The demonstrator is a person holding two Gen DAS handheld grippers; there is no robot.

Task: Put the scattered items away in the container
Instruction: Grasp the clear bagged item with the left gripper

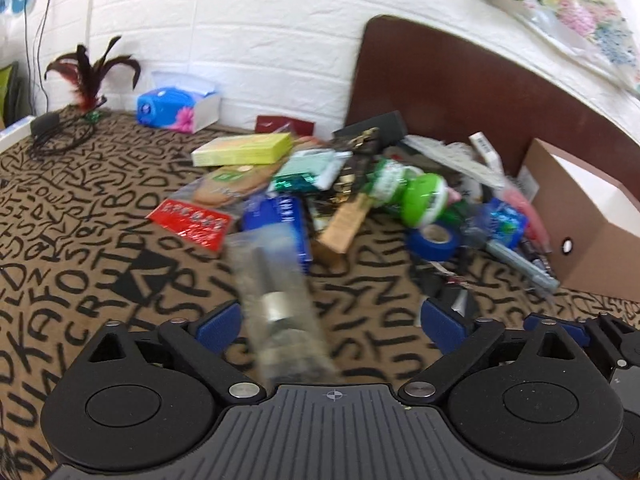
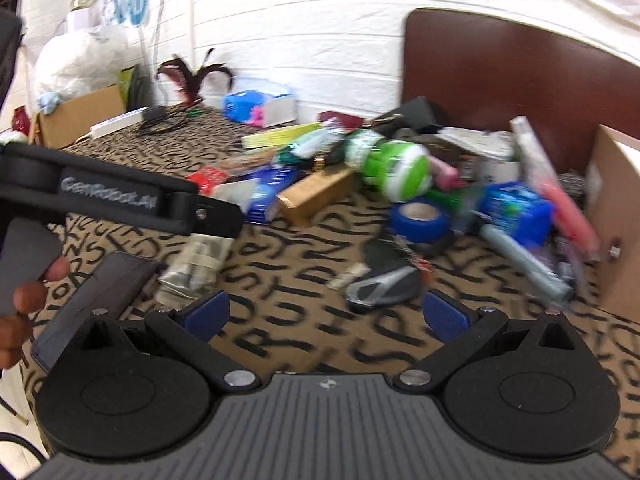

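A pile of scattered items lies on the lettered brown cloth: a green-and-white tub (image 1: 420, 196) (image 2: 396, 170), a blue tape roll (image 1: 434, 240) (image 2: 418, 218), a yellow-green box (image 1: 244, 148), a red packet (image 1: 192, 224) and a tan box (image 2: 316, 196). The cardboard container (image 1: 580, 216) (image 2: 616, 216) stands at the right. My left gripper (image 1: 332, 316) is open; a blurred clear plastic packet with a metal part (image 1: 276, 308) lies between its jaws, loose. My right gripper (image 2: 324, 314) is open and empty, near a black-and-silver object (image 2: 384, 288).
A dark brown headboard (image 1: 460, 80) backs the pile. A blue tissue box (image 1: 176, 108), a feather ornament (image 1: 90, 76) and a black cable (image 1: 52, 132) sit at the far left. The left gripper's body (image 2: 120, 200) crosses the right wrist view. A black flat case (image 2: 100, 300) lies nearby.
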